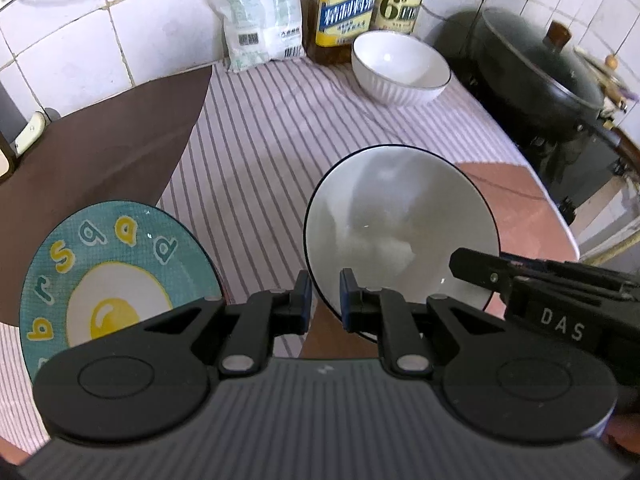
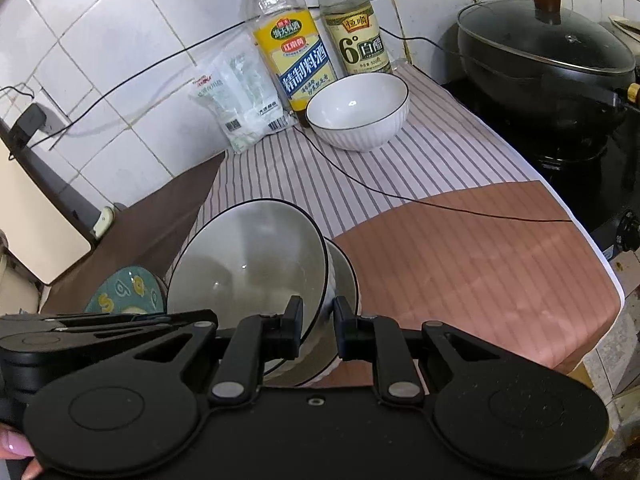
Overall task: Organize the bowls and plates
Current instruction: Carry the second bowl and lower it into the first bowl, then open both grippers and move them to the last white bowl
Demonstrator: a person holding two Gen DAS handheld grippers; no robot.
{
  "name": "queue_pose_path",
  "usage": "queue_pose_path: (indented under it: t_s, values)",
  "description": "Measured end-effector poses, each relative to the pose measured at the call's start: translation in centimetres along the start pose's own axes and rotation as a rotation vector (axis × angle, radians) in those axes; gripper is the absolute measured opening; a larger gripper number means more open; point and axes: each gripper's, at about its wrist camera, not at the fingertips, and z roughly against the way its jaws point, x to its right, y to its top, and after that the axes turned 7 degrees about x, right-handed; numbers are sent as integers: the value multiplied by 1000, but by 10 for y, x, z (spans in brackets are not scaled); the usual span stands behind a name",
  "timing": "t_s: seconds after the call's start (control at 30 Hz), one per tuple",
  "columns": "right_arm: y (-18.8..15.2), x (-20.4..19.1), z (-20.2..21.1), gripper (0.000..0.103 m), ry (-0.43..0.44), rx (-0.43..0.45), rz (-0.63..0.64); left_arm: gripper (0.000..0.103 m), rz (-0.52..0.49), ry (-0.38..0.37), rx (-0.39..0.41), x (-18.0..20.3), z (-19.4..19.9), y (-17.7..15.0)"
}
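Note:
A white bowl with a dark rim (image 1: 400,224) is held tilted above the striped cloth. My left gripper (image 1: 324,300) is shut on its near rim. My right gripper (image 2: 316,330) is shut on the opposite rim of the same bowl (image 2: 248,264), and a second bowl (image 2: 344,276) sits nested behind it. The right gripper's body shows in the left wrist view (image 1: 540,296). A ribbed white bowl (image 1: 400,68) stands at the back by the bottles; it also shows in the right wrist view (image 2: 358,112). A teal plate with a fried-egg picture (image 1: 112,276) lies at the near left (image 2: 128,290).
Two bottles (image 1: 348,0) and a white bag (image 1: 260,16) stand against the tiled wall. A black lidded wok (image 2: 544,56) sits on the stove at right. A brown mat (image 1: 100,152) covers the left side. A thin black cable (image 2: 400,196) crosses the cloth.

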Motion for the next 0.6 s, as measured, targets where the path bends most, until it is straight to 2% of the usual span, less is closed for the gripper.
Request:
queue_pose_path:
  t_s: [0.2,0.33,0.47,0.6]
  values:
    - [-1,-1,0,20,-23,9,33,13,-20,17,-26,6,-6,-2]
    - [-2,-12,-1,20,-58,18,109,13,-27,30,-31,7,-7,-2]
    - [-4,-24,-3,29,-109,17,206,15,-21,33,-36,6,-8,-1]
    - [-7,-26,-4,29,-122,31,237,15,-21,37,-29,8,-7,-3]
